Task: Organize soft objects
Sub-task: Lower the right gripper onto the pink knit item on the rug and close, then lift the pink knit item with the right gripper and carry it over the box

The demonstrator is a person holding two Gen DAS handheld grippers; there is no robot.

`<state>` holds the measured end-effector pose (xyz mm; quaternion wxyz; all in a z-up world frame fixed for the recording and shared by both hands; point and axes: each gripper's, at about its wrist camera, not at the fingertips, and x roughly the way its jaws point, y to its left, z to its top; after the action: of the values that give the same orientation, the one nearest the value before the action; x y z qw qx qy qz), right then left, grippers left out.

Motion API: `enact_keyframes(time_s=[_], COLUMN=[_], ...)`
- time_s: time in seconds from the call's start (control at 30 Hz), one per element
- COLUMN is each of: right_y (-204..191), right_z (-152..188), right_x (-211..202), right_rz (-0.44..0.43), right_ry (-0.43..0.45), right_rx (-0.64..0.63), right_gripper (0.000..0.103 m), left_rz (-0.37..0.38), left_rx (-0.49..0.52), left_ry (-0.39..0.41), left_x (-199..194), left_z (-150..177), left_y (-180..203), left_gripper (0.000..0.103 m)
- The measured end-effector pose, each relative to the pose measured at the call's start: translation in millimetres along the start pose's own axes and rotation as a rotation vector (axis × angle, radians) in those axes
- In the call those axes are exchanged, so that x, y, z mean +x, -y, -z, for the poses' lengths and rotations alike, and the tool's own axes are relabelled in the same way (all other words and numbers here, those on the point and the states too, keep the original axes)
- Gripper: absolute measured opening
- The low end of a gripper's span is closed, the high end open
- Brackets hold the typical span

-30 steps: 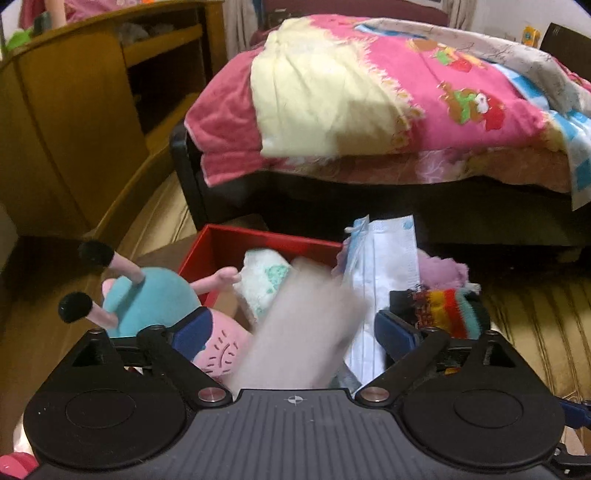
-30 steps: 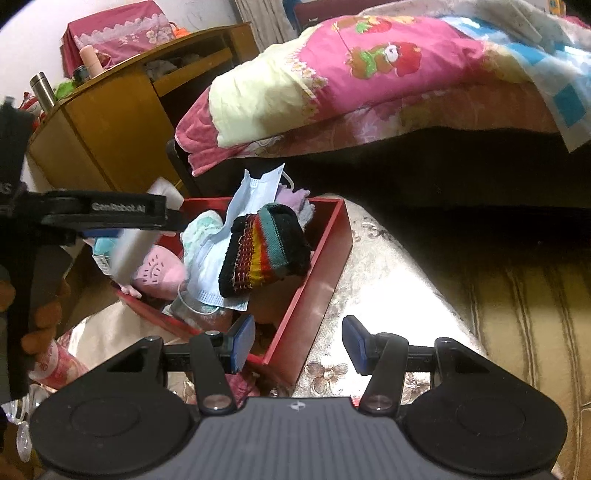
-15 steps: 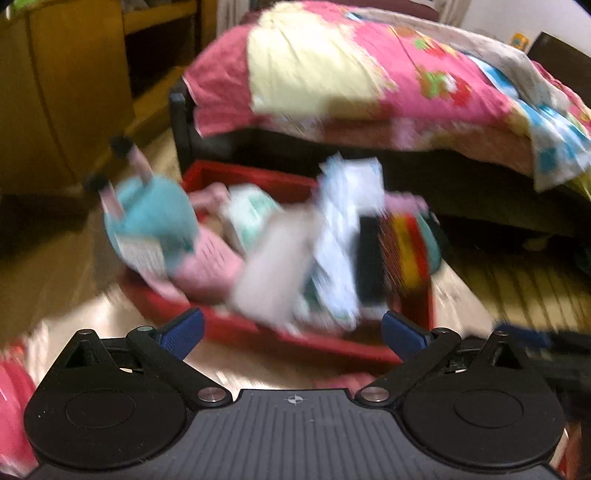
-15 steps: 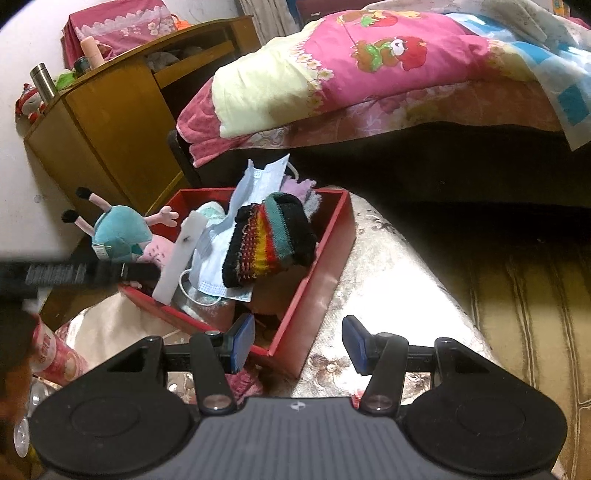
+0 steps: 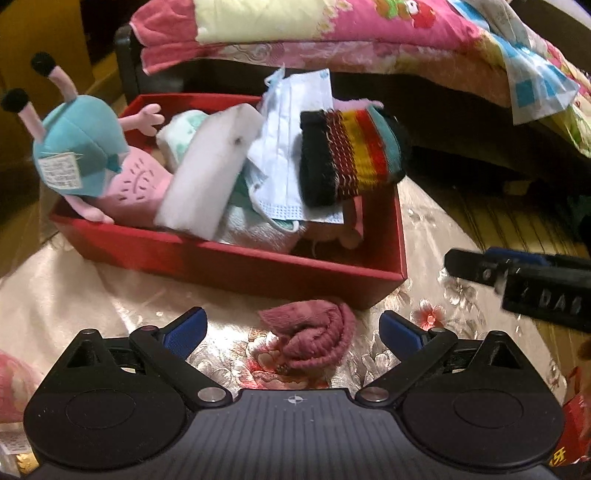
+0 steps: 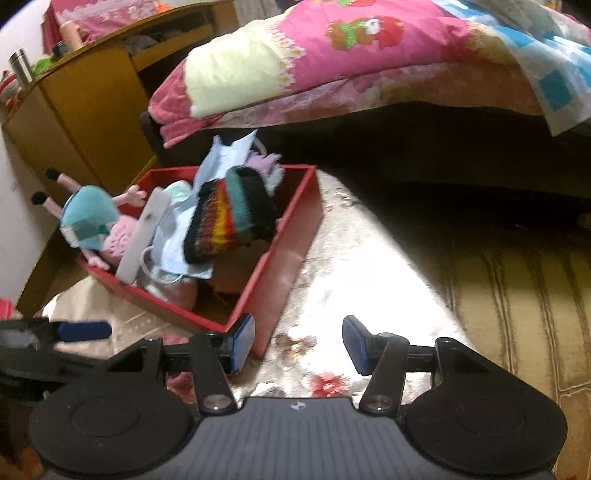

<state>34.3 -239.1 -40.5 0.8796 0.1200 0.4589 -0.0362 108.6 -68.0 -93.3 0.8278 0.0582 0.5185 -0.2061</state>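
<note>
A red box (image 5: pixel 221 258) (image 6: pixel 291 236) on the table holds a teal and pink plush toy (image 5: pixel 81 147) (image 6: pixel 88 218), a white sponge block (image 5: pixel 210 166) (image 6: pixel 144 236), blue face masks (image 5: pixel 291 147) (image 6: pixel 177 243) and a striped knitted piece (image 5: pixel 351 155) (image 6: pixel 229 218). In front of the box lies a rolled dark pink sock (image 5: pixel 310 339). My left gripper (image 5: pixel 291 328) (image 6: pixel 55 332) hangs open around it, fingers apart from it. My right gripper (image 6: pixel 299 343) (image 5: pixel 517 280) is open and empty beside the box's near corner.
A shiny floral cloth (image 5: pixel 92 306) (image 6: pixel 351 258) covers the table. Behind the box stands a bed with a pink quilt (image 5: pixel 332 33) (image 6: pixel 332 55). A wooden desk (image 6: pixel 92 99) is at the back left. A pink packet (image 5: pixel 14 384) lies at the table's left edge.
The white sponge block has left my left gripper and now rests in the box. That gripper has pulled back and down over the pink sock. The right gripper has barely moved.
</note>
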Motion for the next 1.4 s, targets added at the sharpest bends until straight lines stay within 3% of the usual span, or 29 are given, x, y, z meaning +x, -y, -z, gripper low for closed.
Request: enact_keyframes(time_s=[0.13, 0.27, 0.37, 0.5, 0.57, 0.83, 1.27, 1.4], right_y=[4.9, 3.0, 4.3, 3.8, 1.5, -22.6, -56.2, -54.9], right_z=[1.0, 4.1, 5.2, 6.1, 7.4, 2.7, 11.9, 20.5], right_x=[1.1, 3.7, 4.0, 7.4, 10.4, 23.3, 77.3, 92.4], right_rz=[0.009, 0.010, 0.000, -0.070, -0.132, -0.296, -0.261, -0.275], right_ry=[-0.012, -0.030, -0.036, -0.073, -0.101, -0.162, -0.278, -0.310], right_rx=[0.017, 0.005, 0.016, 0.064, 0.103, 0.185, 0.130, 0.141], right_gripper=[0.024, 0.024, 0.024, 0.024, 0.024, 0.024, 0.024, 0.016], left_rz=[-0.004, 0.008, 0.019, 0.022, 0.041, 0.031, 0.045, 0.058], left_rx=[0.018, 0.018, 0.016, 0.031, 0.026, 0.112, 0.142, 0.124], left_ry=[-0.013, -0.055, -0.076, -0.083, -0.078, -0.054, -0.071, -0.087], left_x=[8.7, 21.7, 26.7, 29.1, 32.1, 31.8, 25.2, 26.2], left_z=[1.7, 6.0, 7.9, 13.1, 15.2, 30.6, 44.4, 44.7], left_y=[5.4, 7.7, 8.0, 7.5, 6.6, 10.9, 4.9, -0.4], left_gripper=[0.087, 0.068, 0.064, 0.056, 0.045, 0.039, 0.039, 0.039])
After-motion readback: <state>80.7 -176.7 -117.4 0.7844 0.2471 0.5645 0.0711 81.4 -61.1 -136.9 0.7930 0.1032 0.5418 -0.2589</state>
